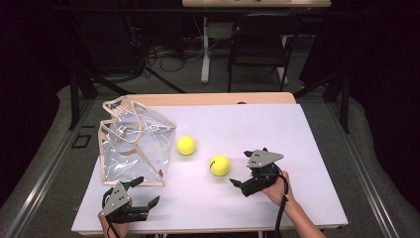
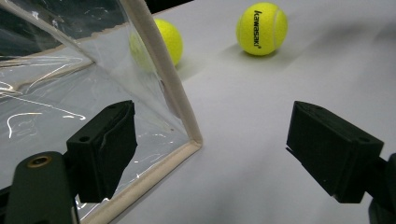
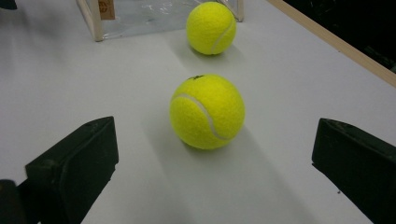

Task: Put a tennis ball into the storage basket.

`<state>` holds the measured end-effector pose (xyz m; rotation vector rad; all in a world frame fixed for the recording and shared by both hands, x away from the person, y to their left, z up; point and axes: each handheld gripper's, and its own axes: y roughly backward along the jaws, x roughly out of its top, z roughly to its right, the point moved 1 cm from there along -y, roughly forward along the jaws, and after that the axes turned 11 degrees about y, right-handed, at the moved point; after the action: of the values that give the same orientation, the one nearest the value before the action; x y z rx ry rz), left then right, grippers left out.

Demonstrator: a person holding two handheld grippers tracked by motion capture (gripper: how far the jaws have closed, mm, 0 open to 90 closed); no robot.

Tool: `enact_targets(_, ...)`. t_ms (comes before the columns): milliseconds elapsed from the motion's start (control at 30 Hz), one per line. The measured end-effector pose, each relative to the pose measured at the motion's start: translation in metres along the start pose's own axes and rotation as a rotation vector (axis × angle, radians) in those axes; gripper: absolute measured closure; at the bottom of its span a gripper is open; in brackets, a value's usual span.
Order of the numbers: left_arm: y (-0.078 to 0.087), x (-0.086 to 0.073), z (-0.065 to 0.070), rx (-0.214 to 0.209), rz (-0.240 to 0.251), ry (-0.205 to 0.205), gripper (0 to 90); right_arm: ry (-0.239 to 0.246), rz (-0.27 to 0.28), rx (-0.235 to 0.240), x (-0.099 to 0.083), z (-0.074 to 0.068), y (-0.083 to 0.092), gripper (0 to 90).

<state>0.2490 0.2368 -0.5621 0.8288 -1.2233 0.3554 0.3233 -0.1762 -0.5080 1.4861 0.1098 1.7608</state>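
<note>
Tennis ball [image 1: 219, 165] is seen right of the table's [image 1: 297, 198] centre, just ahead of the right claw [image 1: 246, 171], spread, untouched. Left claw [image 1: 143, 191], also spread, is held at the near-left corner by the clear bag [image 1: 133, 144]. Second ball [image 1: 186, 145] lies farther, beside the bag.

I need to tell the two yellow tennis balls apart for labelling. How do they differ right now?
The nearer yellow tennis ball lies in front of the open right gripper; the farther yellow tennis ball lies beside the clear plastic bag. The left gripper view shows black lettering on the nearer one. Both rest on the white table.
</note>
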Motion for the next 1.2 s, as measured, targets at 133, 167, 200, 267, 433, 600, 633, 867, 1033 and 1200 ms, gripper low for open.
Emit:
enact_targets(133,0.001,0.0,0.0,0.002,0.001,-0.002,16.0,0.002,-0.012,0.014,0.004,0.001,-0.004,0.0)
enact_targets(167,0.001,0.0,0.0,0.003,-0.001,-0.005,15.9,0.001,-0.021,0.023,0.005,0.002,-0.006,0.0)
enact_targets(200,0.001,0.0,0.0,0.002,0.0,-0.004,15.9,-0.004,-0.029,0.034,0.006,0.003,-0.007,0.0)
enact_targets(267,0.001,0.0,-0.001,0.0,-0.001,-0.002,16.0,-0.015,-0.036,0.049,0.008,0.005,-0.009,0.0)
enact_targets(433,0.001,0.0,-0.001,-0.001,-0.007,0.0,16.0,-0.017,-0.063,0.063,0.012,0.007,-0.016,0.0)
enact_targets(600,0.001,0.0,0.001,-0.004,-0.006,-0.008,16.0,-0.029,-0.078,0.086,0.014,0.008,-0.02,0.0)
enact_targets(633,0.0,0.0,0.001,-0.003,-0.006,-0.009,16.0,-0.038,-0.086,0.095,0.016,0.009,-0.023,0.0)
enact_targets(867,0.001,0.001,0.002,-0.004,0.001,-0.016,16.0,-0.031,-0.11,0.108,0.021,0.011,-0.03,0.0)
enact_targets(1033,0.001,0.001,0.002,-0.004,0.006,-0.017,16.0,-0.04,-0.124,0.131,0.025,0.011,-0.037,0.0)
enact_targets(1200,0.001,0.001,0.002,-0.006,0.005,-0.016,16.0,-0.037,-0.152,0.14,0.026,0.011,-0.045,0.0)
